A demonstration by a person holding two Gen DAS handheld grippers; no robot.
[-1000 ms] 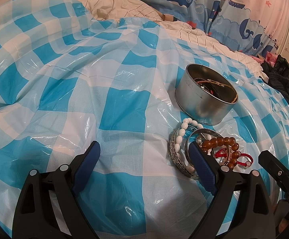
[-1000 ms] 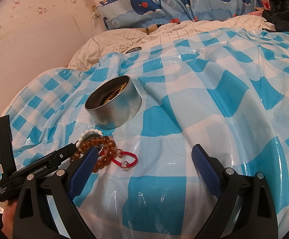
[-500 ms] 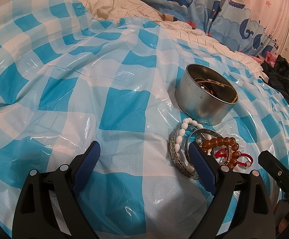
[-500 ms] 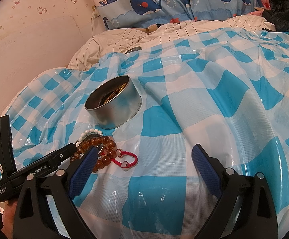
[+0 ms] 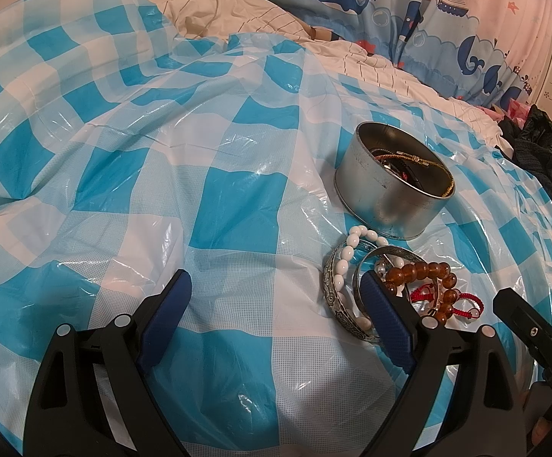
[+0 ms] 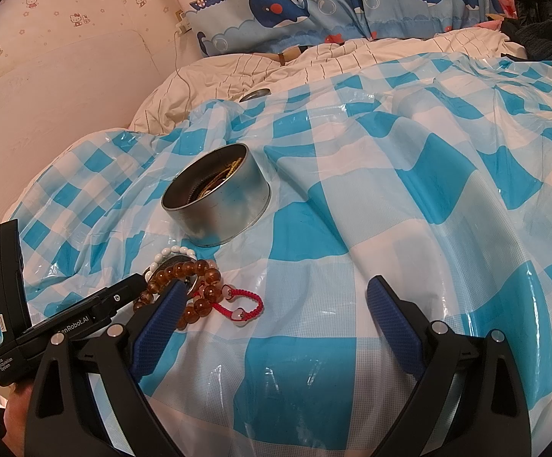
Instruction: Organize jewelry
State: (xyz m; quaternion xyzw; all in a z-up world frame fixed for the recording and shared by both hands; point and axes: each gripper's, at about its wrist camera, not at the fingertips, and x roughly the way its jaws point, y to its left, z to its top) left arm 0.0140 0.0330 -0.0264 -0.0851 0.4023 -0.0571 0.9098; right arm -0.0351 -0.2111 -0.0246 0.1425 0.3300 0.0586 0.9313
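Observation:
A round metal tin (image 5: 390,194) (image 6: 219,198) stands on the blue-and-white checked plastic sheet (image 5: 219,198) and holds a gold chain and other dark pieces. In front of it lies a heap of jewelry: a white bead bracelet (image 5: 346,262), silver bangles (image 5: 333,297), an amber bead bracelet (image 5: 420,272) (image 6: 196,270) and a red cord bracelet (image 5: 466,304) (image 6: 245,304). My left gripper (image 5: 276,297) is open, its right fingertip beside the bangles. My right gripper (image 6: 276,304) is open too, its left fingertip at the amber beads. Nothing is held.
The sheet covers a rumpled bed with striped bedding (image 6: 238,72) behind. A whale-print curtain (image 6: 314,3) hangs at the back. Dark clothing (image 5: 542,160) lies at the right edge. The other hand-held device (image 6: 59,320) shows at the lower left of the right wrist view.

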